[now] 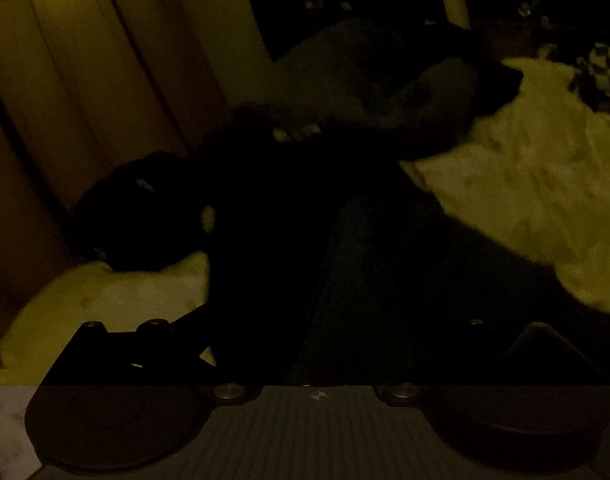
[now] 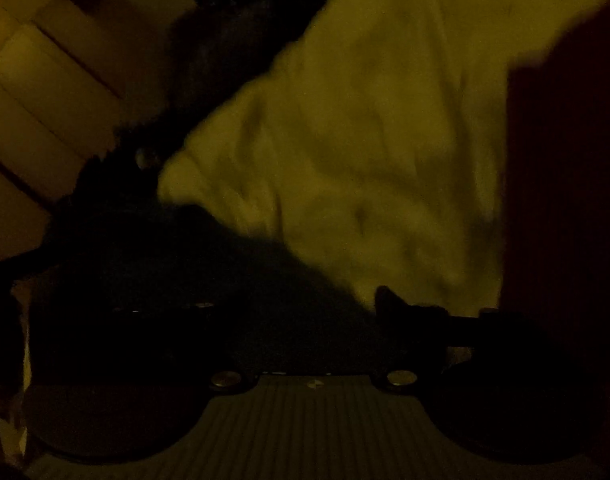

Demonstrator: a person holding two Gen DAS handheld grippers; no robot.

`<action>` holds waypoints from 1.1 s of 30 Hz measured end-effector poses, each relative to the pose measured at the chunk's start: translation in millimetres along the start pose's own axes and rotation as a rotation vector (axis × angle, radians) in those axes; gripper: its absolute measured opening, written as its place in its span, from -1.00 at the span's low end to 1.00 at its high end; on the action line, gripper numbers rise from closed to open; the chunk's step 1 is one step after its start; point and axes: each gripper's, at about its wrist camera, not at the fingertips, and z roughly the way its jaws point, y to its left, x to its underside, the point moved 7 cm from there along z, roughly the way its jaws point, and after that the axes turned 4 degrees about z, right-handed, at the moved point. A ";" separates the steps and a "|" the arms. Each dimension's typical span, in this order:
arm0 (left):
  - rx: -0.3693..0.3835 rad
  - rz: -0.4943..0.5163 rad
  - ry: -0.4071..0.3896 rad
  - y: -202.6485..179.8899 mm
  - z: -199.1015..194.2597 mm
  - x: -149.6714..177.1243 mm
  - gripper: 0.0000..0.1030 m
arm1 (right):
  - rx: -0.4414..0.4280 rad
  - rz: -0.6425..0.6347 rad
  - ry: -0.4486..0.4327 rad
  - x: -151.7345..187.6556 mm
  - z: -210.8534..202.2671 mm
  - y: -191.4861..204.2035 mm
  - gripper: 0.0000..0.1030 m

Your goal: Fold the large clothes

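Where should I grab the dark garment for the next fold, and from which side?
Probably the dark garment's far tip, coming from the right over the pale sheet: there it narrows and lies on the sheet. Dimness hides finer edges.

Both views sit low, looking forward along their own tool. The left wrist view faces a dark garment (image 1: 305, 208) close ahead on a pale sheet (image 1: 525, 184). The right wrist view hovers nearer that sheet (image 2: 365, 140); both share garment (image 2: 209, 60), sheet and paneled wall (image 1: 77, 60).
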 end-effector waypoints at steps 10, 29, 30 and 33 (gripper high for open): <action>0.150 -0.167 0.020 4.1 -6.0 20.8 0.55 | -0.073 -0.004 -0.016 -3.1 20.8 -1.2 0.44; 0.429 -0.380 -0.399 42.0 -203.6 -9.6 0.31 | -0.424 -0.122 -0.394 12.9 -132.6 103.7 -0.79; 0.436 -0.385 -0.454 48.4 -228.3 -15.6 0.31 | -0.468 -0.115 -0.420 10.0 -151.3 112.8 -0.79; 0.451 -0.405 -0.615 71.3 -301.3 -32.0 0.31 | -0.584 -0.134 -0.539 -0.4 -224.2 142.5 -0.79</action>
